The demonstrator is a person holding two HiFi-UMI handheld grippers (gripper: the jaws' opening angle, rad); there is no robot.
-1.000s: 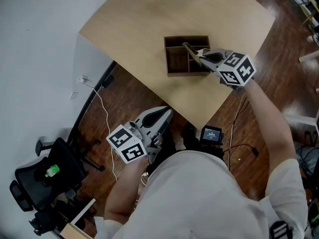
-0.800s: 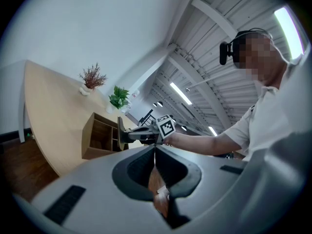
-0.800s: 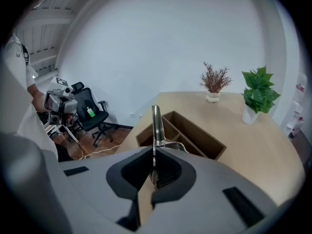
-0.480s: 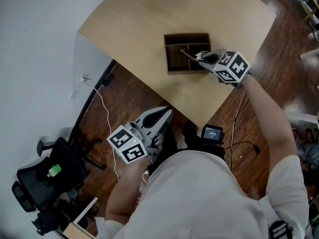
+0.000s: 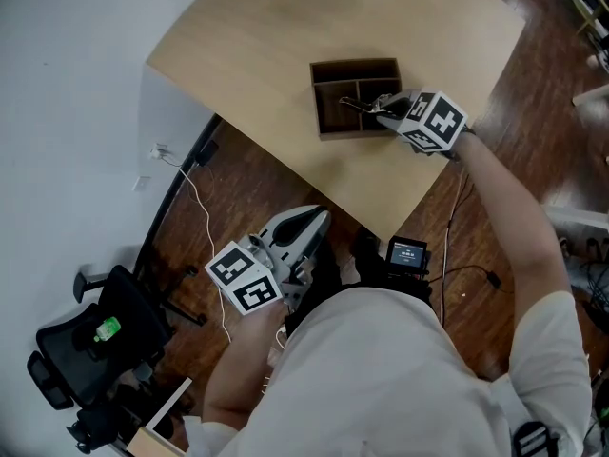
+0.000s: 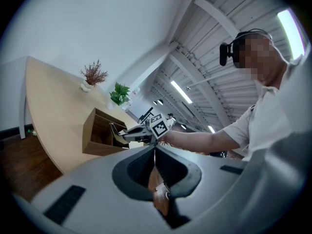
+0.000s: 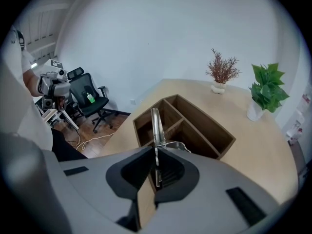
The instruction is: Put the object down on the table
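Right gripper view shows the right hand-held gripper (image 7: 156, 152) clamped on a thin metal utensil (image 7: 155, 126). The utensil is held edge-on with its far end over the wooden organizer (image 7: 209, 118) on the table (image 5: 257, 55), apparently ready for lowering. The left hand-held gripper (image 5: 319, 217) hangs off the table's edge, jaws together and empty, likely unneeded.
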